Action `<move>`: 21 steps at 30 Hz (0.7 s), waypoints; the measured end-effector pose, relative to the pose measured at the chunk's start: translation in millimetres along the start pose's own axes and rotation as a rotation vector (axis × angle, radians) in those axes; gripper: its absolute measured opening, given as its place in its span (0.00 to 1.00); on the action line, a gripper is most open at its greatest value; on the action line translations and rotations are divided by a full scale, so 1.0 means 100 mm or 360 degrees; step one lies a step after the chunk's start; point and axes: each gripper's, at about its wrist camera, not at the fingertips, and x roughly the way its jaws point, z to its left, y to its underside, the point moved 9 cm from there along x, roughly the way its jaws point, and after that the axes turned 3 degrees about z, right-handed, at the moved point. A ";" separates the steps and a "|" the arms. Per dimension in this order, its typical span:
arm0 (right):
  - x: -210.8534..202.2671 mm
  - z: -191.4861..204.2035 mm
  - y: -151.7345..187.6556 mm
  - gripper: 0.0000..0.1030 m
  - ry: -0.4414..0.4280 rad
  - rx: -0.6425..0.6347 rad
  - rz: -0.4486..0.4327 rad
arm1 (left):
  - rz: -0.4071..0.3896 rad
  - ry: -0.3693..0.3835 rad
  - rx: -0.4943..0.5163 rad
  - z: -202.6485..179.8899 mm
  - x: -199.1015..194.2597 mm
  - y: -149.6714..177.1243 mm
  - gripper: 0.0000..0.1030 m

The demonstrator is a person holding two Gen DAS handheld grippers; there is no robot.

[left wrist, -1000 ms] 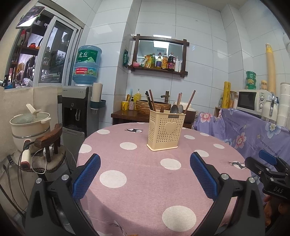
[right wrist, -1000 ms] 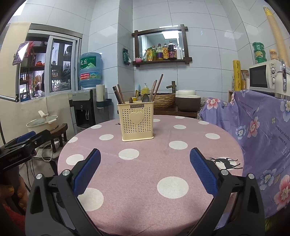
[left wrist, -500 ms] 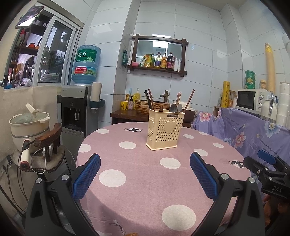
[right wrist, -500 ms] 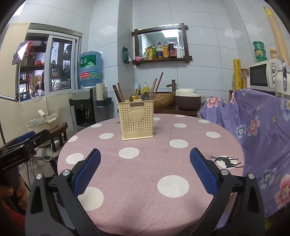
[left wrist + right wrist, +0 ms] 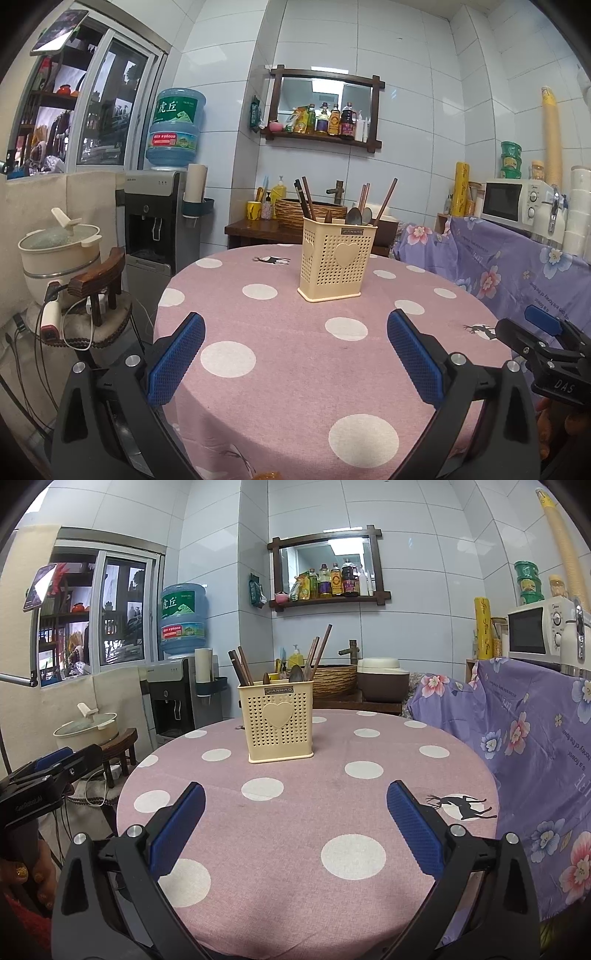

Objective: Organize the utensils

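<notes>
Holder (image 5: pixel 338 260) stands well beyond both wide-spread tongs.

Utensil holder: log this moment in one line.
utensil holder upright on table, untouched | left gripper open | right gripper open

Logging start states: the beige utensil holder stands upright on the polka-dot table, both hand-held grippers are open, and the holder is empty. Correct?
Not quite: the utensil holder is not empty. The right wrist view shows chopsticks and spoons standing in it. The rest holds: upright on the table, left hand-held gripper and right hand-held gripper open.

Utensil (image 5: pixel 296 673) lower ends inside holder (image 5: pixel 280 724)
</notes>
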 end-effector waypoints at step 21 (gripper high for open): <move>0.02 0.01 0.03 0.94 -0.0002 0.0004 0.0013 | -0.0003 -0.0016 -0.0008 0.02 0.00 -0.01 0.95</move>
